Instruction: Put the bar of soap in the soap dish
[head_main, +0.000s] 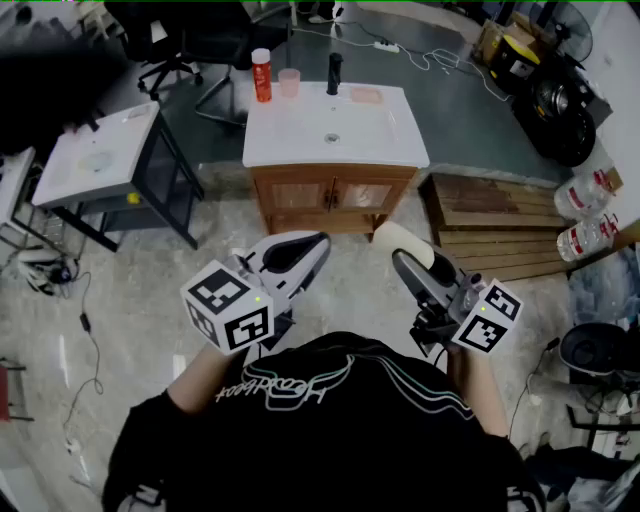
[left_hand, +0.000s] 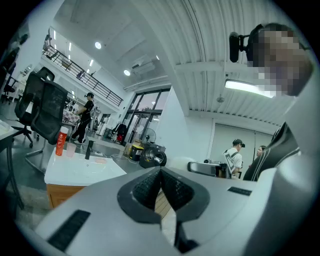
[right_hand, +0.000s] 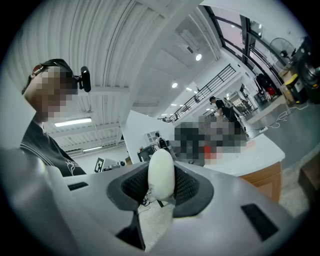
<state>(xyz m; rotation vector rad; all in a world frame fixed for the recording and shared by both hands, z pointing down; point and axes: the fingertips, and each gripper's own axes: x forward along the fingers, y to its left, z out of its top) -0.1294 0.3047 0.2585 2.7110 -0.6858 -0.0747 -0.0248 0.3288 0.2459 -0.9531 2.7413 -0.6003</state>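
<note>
One bar of soap (right_hand: 161, 172) is clamped in the right gripper (right_hand: 161, 189), well apart from the one pink soap dish (head_main: 365, 95) at the back right corner of the white desk (head_main: 400, 150). The left gripper (left_hand: 161, 176) has its jaws together and empty. One orange bottle (head_main: 261, 75), one cup (head_main: 289, 82) and one black tap (head_main: 334, 72) line the desk's back edge. Bare floor (head_main: 200, 260) lies open before its front edge.

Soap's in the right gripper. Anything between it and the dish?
Nothing visible. The bar of soap is in the right gripper; only floor and countertop lie before the soap dish; the faucet stands left of it.
</note>
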